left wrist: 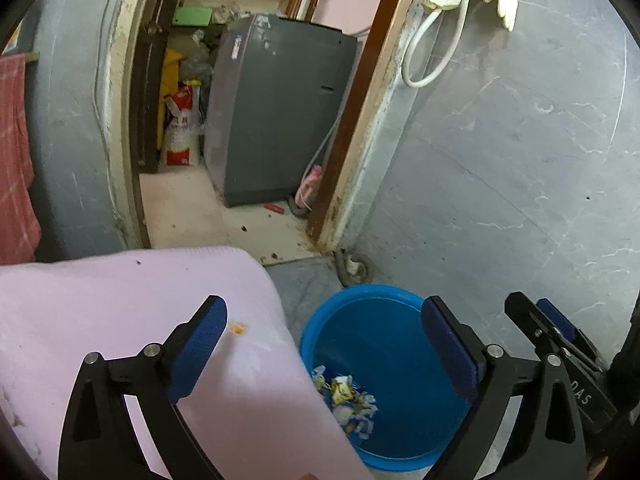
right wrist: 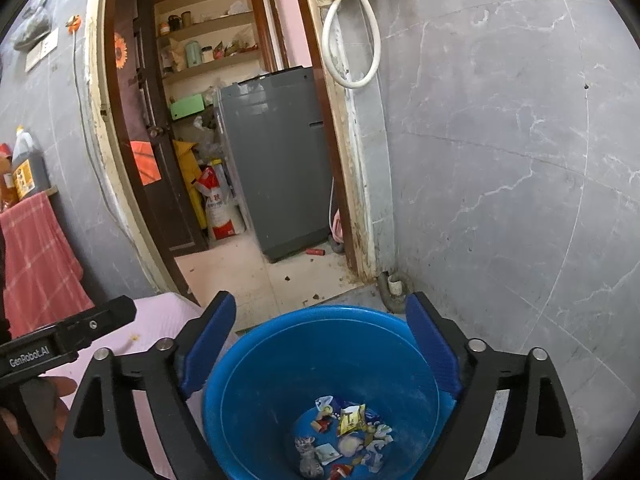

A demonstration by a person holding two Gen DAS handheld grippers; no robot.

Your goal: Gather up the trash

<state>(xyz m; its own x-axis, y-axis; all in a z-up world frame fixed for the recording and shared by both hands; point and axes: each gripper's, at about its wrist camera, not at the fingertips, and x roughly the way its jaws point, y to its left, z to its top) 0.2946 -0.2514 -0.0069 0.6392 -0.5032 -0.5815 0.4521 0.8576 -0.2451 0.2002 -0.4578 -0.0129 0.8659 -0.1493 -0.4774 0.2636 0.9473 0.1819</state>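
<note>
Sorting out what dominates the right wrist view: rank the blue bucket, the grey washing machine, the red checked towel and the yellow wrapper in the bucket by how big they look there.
1. blue bucket, nearest the camera, so enlarged
2. grey washing machine
3. red checked towel, partly cut off
4. yellow wrapper
</note>
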